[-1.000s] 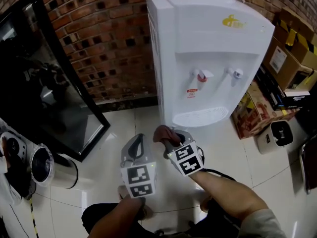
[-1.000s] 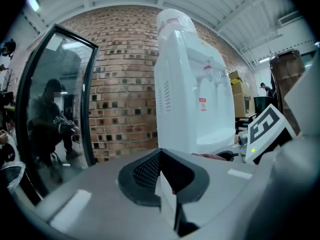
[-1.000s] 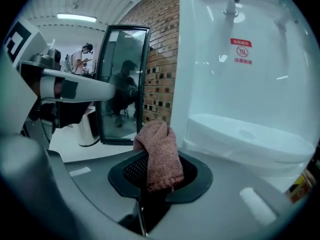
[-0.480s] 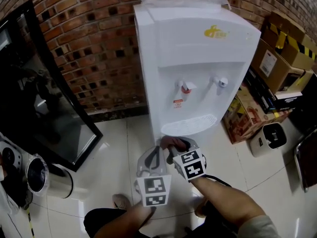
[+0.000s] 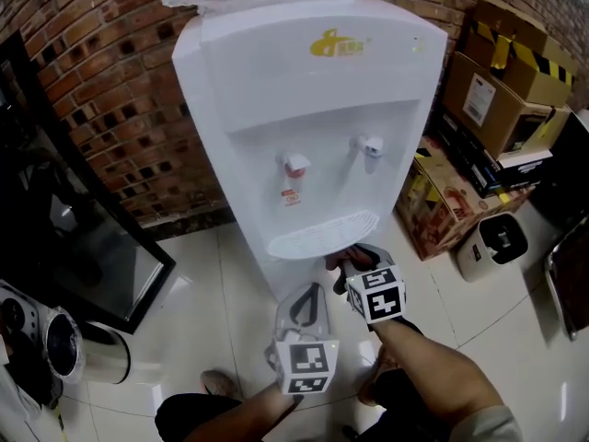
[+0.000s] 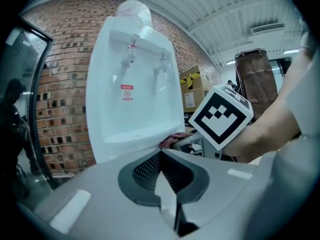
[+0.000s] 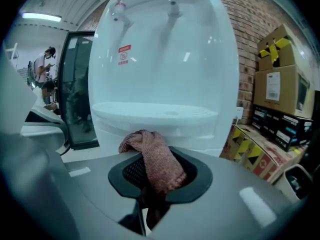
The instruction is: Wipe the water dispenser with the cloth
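At lower centre, the left tool (image 5: 311, 293) has its jaws pressed together, with nothing between them. Just to its right, the right tool (image 5: 357, 256) pinches the pink cloth (image 7: 156, 164), close beneath the drip tray (image 5: 322, 235) of the white water dispenser (image 5: 313, 109).

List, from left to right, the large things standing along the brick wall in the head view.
Dark glass panel → white water dispenser → stacked cardboard boxes.
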